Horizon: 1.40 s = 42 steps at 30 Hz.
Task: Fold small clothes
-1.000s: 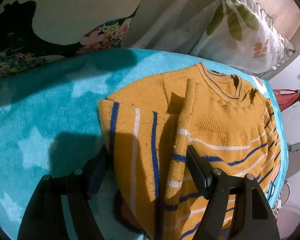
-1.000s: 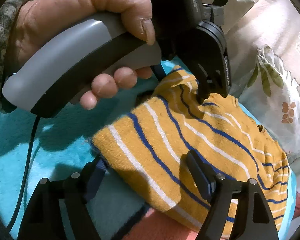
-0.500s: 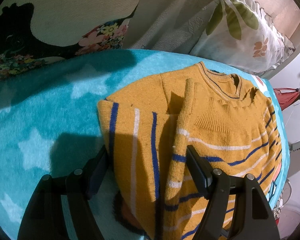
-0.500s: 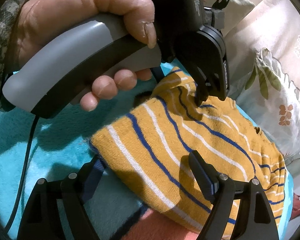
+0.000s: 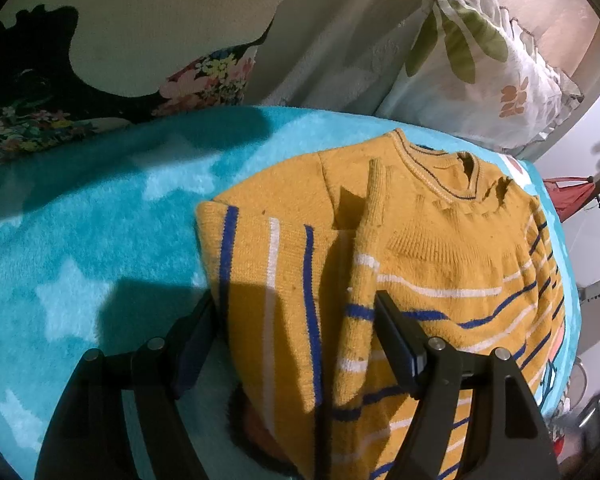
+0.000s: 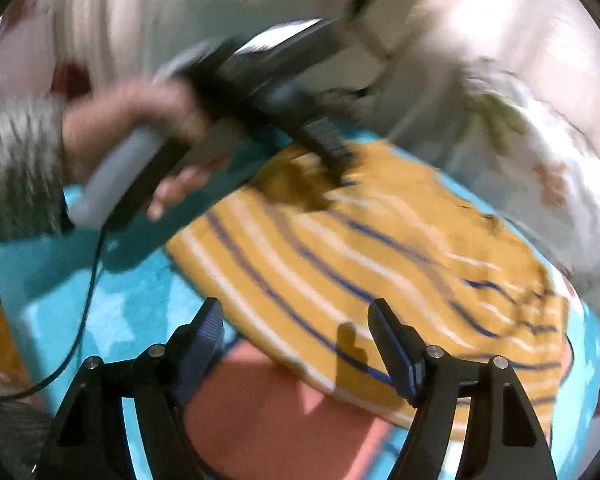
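A mustard-yellow sweater with blue and white stripes lies flat on a turquoise star blanket. Its left side and sleeve are folded in over the body. My left gripper stands open, its fingers set down astride the folded part near the sweater's left edge. In the blurred right wrist view a hand holds that left gripper, whose tips rest on the sweater. My right gripper hovers above the sweater's lower edge. Its jaws are closing, wide apart, gripping nothing.
Pillows line the far side of the blanket: a leaf-print one at the right, a cream and floral one at the left. A black cable trails from the left gripper's handle. A pink patch of the blanket lies under the right gripper.
The right gripper has drawn back and up from the sweater, so the hand with the left gripper now looks smaller and blurred. The left wrist view is unchanged.
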### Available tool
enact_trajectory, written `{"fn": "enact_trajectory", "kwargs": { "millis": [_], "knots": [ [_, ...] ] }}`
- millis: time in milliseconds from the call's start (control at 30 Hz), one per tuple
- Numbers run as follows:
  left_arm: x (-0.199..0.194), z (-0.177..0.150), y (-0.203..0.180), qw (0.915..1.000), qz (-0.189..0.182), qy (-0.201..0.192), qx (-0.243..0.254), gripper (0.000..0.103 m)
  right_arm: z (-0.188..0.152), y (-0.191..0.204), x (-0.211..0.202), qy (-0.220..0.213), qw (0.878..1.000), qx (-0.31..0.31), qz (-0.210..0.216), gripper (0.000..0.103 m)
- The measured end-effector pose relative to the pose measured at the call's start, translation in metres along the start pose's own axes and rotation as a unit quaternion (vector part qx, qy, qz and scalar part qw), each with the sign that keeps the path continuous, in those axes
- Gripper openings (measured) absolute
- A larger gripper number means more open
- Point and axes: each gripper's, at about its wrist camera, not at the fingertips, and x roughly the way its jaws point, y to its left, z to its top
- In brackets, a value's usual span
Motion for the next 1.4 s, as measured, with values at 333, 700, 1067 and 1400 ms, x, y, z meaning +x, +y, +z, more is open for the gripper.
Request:
{"fn": "enact_trajectory", "kwargs": {
  "millis": [333,700,1067,1400],
  "knots": [
    [0.0,-0.004,-0.003,0.9996,0.014,-0.025,-0.005,0.076,0.01,-0.186,0.052,0.042,0.976,0.166,-0.132,0.027],
    [-0.005,0.008,0.018,0.9948,0.064,-0.026,-0.075,0.077,0.022,-0.3,0.106,0.108,0.95,0.218,-0.195,0.047],
    [-0.023,0.008,0.05,0.9795,0.07,-0.039,-0.185,0.07,0.039,-0.255,0.056,0.051,0.967,0.197,-0.153,0.049],
    [-0.08,-0.041,0.052,0.9803,0.083,-0.06,-0.169,0.069,0.112,-0.134,0.072,0.015,0.994,0.109,0.016,0.05]
  ]
}}
